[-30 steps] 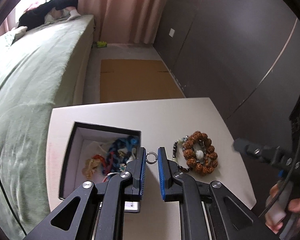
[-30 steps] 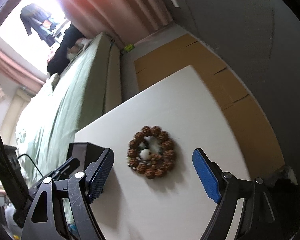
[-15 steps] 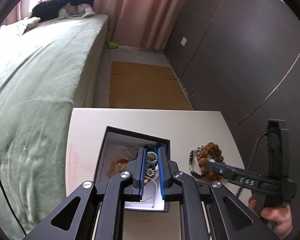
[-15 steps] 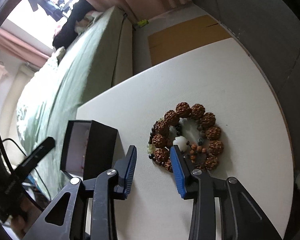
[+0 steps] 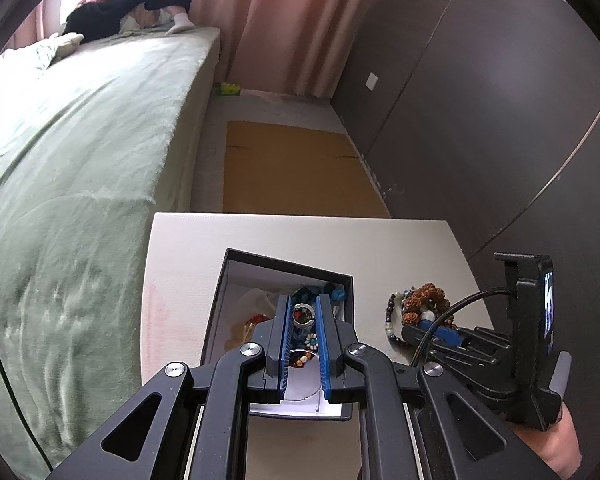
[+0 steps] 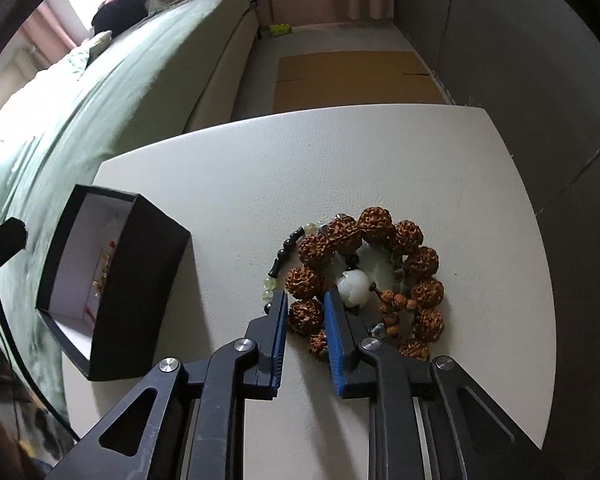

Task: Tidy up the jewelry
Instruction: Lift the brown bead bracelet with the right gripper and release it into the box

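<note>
A black jewelry box (image 5: 288, 268) with a white lining holds several colourful pieces; it also shows in the right wrist view (image 6: 140, 280). My left gripper (image 5: 303, 312) is shut on a small silver ring (image 5: 303, 315) and holds it over the open box. A brown bead bracelet (image 6: 364, 276) with a white carved bead (image 6: 354, 287) lies on the white table (image 6: 340, 160), with a thin black and pale bead strand (image 6: 278, 264) beside it. My right gripper (image 6: 306, 300) is shut on the bracelet's near left bead. The bracelet shows in the left wrist view (image 5: 422, 302).
A green bed (image 5: 80, 140) runs along the table's left side. A cardboard sheet (image 5: 296, 172) lies on the floor beyond the table. A dark wall (image 5: 500, 100) stands to the right. The table's right edge (image 6: 540, 240) is close to the bracelet.
My left gripper carried the ring from beside the box to over its inside. My right gripper came down on the bracelet and closed from wide open onto a bead.
</note>
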Available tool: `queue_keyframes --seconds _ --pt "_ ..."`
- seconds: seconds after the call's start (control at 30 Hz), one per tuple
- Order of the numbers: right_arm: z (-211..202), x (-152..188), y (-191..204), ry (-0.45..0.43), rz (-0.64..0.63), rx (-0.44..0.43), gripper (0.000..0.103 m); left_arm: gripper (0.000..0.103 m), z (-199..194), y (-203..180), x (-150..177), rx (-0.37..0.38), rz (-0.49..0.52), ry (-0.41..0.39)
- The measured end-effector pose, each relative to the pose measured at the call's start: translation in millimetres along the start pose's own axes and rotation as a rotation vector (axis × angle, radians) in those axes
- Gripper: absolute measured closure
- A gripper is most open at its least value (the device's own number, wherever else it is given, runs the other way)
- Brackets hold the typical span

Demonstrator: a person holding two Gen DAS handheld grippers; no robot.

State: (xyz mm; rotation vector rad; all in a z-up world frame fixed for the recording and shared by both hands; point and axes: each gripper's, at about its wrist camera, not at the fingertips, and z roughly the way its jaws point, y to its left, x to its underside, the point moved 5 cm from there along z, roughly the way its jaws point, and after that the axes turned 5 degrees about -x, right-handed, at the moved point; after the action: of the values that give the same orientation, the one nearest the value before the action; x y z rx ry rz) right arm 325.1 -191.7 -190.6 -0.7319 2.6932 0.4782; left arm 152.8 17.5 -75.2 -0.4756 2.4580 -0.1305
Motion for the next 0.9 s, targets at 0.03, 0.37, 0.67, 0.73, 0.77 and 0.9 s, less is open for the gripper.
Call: queue_keyframes --seconds 0.03,0.37,0.67,0.73,0.77,0.9 --pt "0.3 -0.7 0.8 0.001 -0.012 0.008 0.083 0.091 0.7 -0.5 0.2 -0.001 0.001 0.001" --pt "-49.1 -8.9 -37.9 -0.139 0.178 -0.226 0.084 0.091 3.0 -1.1 -1.1 -0.007 -0.006 -0.004" --pt "-85.6 -15.3 -43.6 -0.276 0.275 -0.465 0.084 0.089 12.8 1.3 -1.4 0.002 -0.032 0.024" --pt "-89.4 -16.2 -37.3 -0.294 0.265 -0.497 0.084 0.081 17.0 7.0 -2.0 -0.022 -0.043 0.054" --pt "-90.4 -16.5 -32.4 -0.300 0.259 -0.506 0.084 0.069 17.4 9.2 -2.3 -0.022 -0.051 0.057" --pt "-94.3 -20.1 -10.7 -0.318 0.231 -0.578 0.084 0.039 4.9 21.9 -7.4 -0.019 -0.092 0.007"
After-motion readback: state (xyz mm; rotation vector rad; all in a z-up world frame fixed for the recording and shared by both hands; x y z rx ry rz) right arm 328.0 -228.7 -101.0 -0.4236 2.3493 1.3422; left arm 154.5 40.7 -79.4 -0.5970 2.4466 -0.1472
